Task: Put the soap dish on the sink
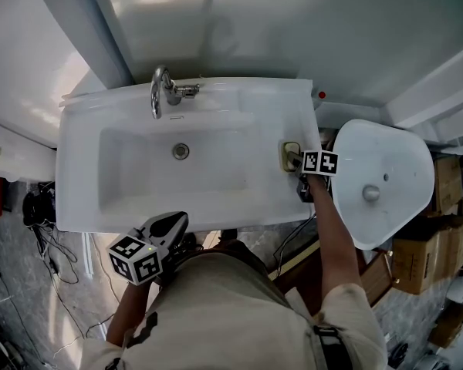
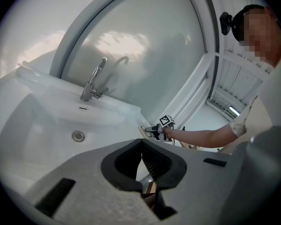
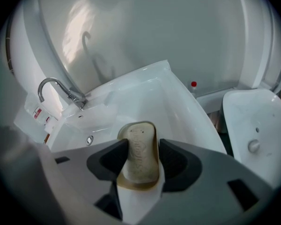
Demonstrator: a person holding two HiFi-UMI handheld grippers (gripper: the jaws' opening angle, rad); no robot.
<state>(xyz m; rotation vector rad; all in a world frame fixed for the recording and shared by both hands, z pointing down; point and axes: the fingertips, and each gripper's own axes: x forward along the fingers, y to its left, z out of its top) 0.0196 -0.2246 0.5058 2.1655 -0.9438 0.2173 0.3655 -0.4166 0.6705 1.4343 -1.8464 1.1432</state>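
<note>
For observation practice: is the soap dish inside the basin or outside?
Outside: the soap dish is at the sink's right rim, between the right gripper's jaws.

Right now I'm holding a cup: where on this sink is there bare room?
On the sink, the left ledge is bare; so is the back ledge right of the faucet. The front rim is narrow, with the left hand-held gripper near it. The right ledge is crowded: the soap dish sits between the jaws of the right hand-held gripper.
</note>
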